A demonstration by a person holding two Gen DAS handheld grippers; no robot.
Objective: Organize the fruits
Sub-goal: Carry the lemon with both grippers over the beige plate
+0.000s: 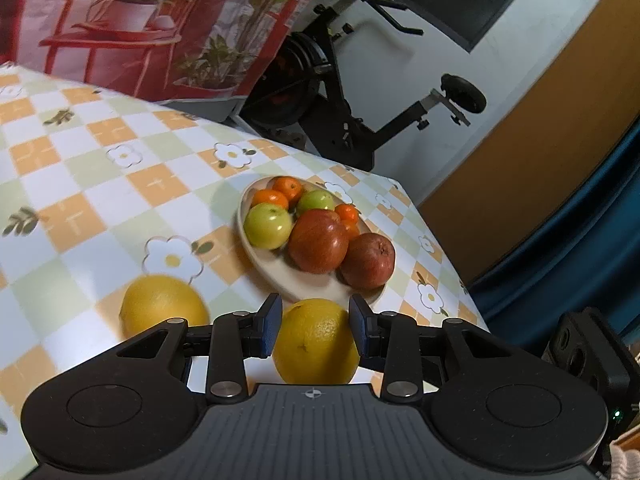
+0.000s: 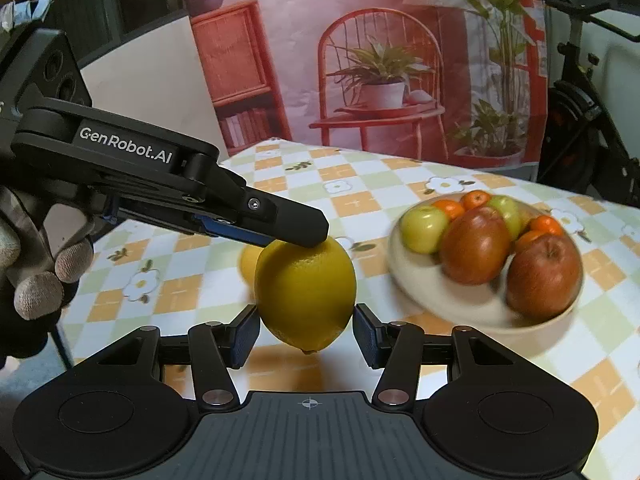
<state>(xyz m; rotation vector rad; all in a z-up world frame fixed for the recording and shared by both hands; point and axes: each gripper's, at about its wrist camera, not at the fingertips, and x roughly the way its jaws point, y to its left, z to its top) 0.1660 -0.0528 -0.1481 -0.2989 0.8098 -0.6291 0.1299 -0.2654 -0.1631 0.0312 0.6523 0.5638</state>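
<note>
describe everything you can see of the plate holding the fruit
The plate is a cream, glossy, shallow oval dish, ceramic-looking, lying flat on the checked tablecloth near the table's far corner. Piled in it are two red apples, two green apples and several small oranges. Nothing else touches it.

Between your right claw's blue pads (image 2: 245, 334) sits a yellow lemon (image 2: 306, 294); beyond it, to the right, a cream plate (image 2: 416, 288) carries red apples (image 2: 542, 276), green ones (slightly blurred) and orange mandarins, on an orange-checked, daisy-printed tablecloth (image 2: 360, 200).
</note>
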